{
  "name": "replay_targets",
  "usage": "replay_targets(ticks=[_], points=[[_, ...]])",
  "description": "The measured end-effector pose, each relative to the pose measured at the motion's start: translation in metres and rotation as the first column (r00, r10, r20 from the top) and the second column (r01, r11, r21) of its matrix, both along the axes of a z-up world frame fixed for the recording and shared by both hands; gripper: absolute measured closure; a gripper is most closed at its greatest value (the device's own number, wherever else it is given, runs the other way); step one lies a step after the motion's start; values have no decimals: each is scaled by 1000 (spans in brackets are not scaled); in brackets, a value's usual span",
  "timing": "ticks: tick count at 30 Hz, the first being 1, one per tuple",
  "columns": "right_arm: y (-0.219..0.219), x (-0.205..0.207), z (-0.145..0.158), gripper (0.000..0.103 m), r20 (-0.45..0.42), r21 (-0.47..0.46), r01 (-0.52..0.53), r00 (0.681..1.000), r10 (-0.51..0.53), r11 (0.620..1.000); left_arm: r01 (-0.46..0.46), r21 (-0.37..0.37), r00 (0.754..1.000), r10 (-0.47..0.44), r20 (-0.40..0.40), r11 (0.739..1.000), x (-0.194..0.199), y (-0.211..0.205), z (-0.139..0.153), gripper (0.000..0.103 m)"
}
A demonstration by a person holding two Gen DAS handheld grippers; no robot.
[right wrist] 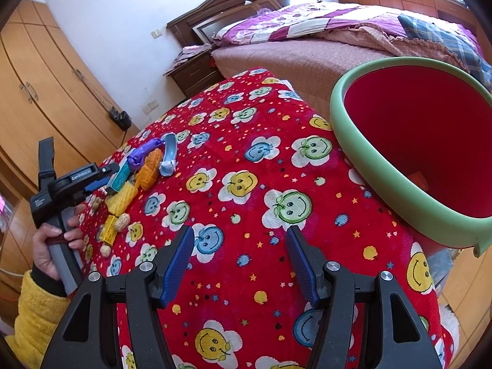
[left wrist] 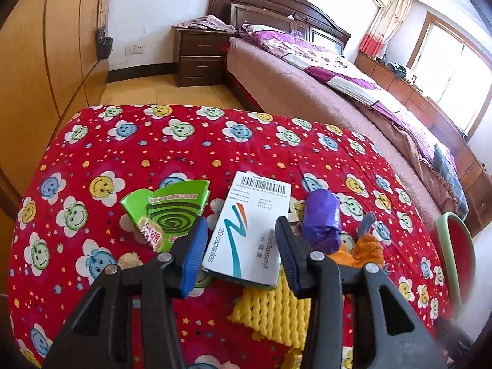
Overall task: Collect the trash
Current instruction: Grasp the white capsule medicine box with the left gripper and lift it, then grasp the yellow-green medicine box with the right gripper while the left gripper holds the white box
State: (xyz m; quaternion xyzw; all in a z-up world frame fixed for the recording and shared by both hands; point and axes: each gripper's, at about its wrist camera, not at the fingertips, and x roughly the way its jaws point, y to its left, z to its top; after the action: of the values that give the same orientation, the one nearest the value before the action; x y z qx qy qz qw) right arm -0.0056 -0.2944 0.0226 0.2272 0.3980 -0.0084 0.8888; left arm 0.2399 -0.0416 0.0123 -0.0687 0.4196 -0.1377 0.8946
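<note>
A white capsule box with a teal stripe sits between the blue pads of my left gripper, which is shut on its two long sides. The box rests partly over a yellow foam net. Beside it lie a green mosquito-coil box, a purple wrapper and an orange scrap. In the right wrist view the left gripper is at the far left with a hand on its handle. My right gripper hovers open over the red cloth, nothing between its fingers. The red bin's green rim is at the right.
Peanuts and a small yellow packet lie near the cloth's left edge, with a curved blue-grey piece further back. Behind the covered table stand a bed, a dark nightstand and wooden wardrobes.
</note>
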Motion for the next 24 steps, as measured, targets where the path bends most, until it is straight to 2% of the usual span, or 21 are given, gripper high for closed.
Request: replay_targets(ticks=[2,4,5,9,12,14,17,21,24], points=[[0,0,0,39,1,-3,-1,1000,1,1000,32,-4,999,-32,-4,999,-2,-4,0,54],[1,0,0,39,2,-7,-2,1000,2,1000,68,25,998,-67,-11,997,-2,-13,-1,42],[1,0,0,39,2,-9,-3,1000,3,1000,74,38,997,-74,-15,997,-2,-16,-3,41],[1,1,0,39,0,-14,-6,1000,6,1000,71,64,996,-67,-57,995,2,-24,-15,41],[2,3,2,39,-1,-19,-11,1000,11,1000,33,54,998,-30,-56,998,4,-21,-20,53],[3,4,3,39,0,-24,-15,1000,15,1000,25,35,998,-22,-65,999,5,-18,-18,53],[7,6,6,39,4,-30,-27,1000,27,999,15,-3,998,-16,-57,1000,-2,-10,-11,53],[20,9,13,39,9,-45,-62,998,62,997,5,25,1000,-4,-14,1000,-26,0,6,53],[35,13,17,39,7,-46,-95,995,96,994,5,1,1000,-5,1,1000,-48,14,16,53]])
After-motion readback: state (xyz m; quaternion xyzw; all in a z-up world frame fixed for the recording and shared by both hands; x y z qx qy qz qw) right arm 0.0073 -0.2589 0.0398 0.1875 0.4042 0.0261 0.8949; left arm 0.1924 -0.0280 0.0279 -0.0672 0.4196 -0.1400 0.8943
